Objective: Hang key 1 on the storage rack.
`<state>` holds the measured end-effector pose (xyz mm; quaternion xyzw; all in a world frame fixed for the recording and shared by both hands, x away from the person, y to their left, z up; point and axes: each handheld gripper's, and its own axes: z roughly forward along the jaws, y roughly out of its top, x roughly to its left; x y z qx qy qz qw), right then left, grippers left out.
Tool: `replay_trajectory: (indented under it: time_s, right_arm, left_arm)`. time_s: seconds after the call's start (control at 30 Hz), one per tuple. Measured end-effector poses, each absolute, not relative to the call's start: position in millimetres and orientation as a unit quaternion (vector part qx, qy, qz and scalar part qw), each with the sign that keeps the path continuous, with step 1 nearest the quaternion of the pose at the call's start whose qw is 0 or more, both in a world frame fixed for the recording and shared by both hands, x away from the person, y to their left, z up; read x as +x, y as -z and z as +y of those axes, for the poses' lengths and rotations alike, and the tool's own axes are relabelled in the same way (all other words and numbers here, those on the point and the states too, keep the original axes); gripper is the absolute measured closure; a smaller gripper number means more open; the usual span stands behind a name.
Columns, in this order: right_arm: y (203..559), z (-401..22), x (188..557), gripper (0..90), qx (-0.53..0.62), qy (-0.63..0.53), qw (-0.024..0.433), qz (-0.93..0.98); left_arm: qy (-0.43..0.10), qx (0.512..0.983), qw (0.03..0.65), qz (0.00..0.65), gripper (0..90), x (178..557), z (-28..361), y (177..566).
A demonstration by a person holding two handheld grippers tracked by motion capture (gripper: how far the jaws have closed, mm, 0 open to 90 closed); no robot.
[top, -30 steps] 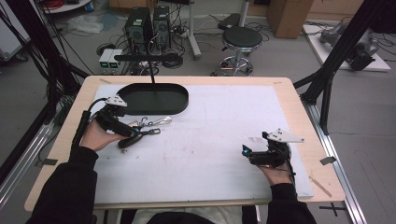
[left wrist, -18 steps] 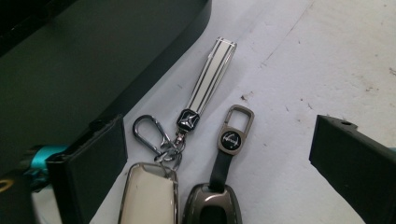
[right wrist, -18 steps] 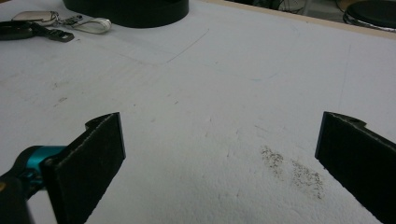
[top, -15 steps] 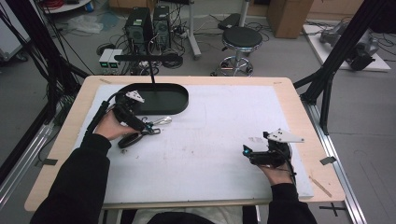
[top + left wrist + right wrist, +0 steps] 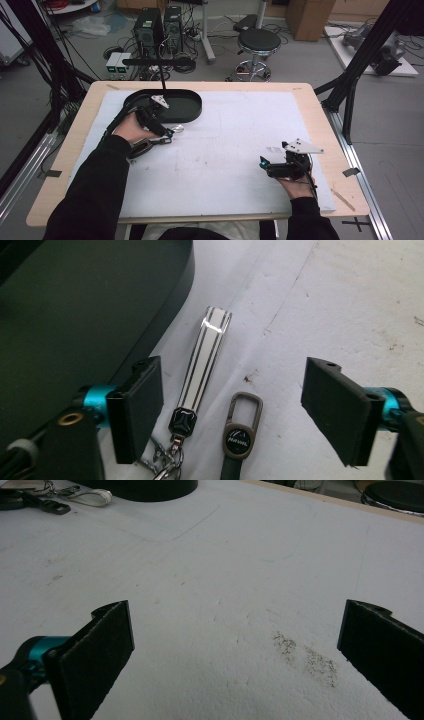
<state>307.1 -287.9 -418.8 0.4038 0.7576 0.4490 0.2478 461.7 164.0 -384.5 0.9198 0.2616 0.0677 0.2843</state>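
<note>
The left claw (image 5: 232, 405) hangs wide over the keys (image 5: 205, 365) lying on the desk (image 5: 240, 150) just beside the black tray (image 5: 75, 305), so it should probably drop squarely before closing (the right claw (image 5: 235, 655), also wide, idles well apart).

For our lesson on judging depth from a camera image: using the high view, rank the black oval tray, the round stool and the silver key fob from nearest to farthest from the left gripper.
1. Silver key fob: on the white mat, right at the left gripper tips.
2. Black oval tray: on the mat just beyond the gripper.
3. Round stool: on the floor, past the table's far edge.
</note>
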Motion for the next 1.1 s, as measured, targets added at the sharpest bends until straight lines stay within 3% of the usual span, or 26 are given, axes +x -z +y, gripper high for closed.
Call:
replay_trajectory:
  time_s: [0.7, 0.9, 1.1]
  right_arm:
    - [419.0, -288.7, 301.9, 0.7, 0.402, -0.436, 0.255, 0.764]
    - [417.8, -288.0, 299.6, 0.7, 0.396, -0.439, 0.252, 0.766]
    - [418.8, -286.2, 301.3, 0.7, 0.394, -0.435, 0.251, 0.77]
  left_arm:
    - [-0.059, 0.935, 0.235, 0.26, 52.0, 480.3, 151.1, 412.2]
    - [-0.077, 0.93, 0.23, 0.275, 67.5, 482.3, 152.2, 414.6]
    - [-0.076, 0.93, 0.23, 0.277, 71.1, 483.2, 152.0, 417.3]
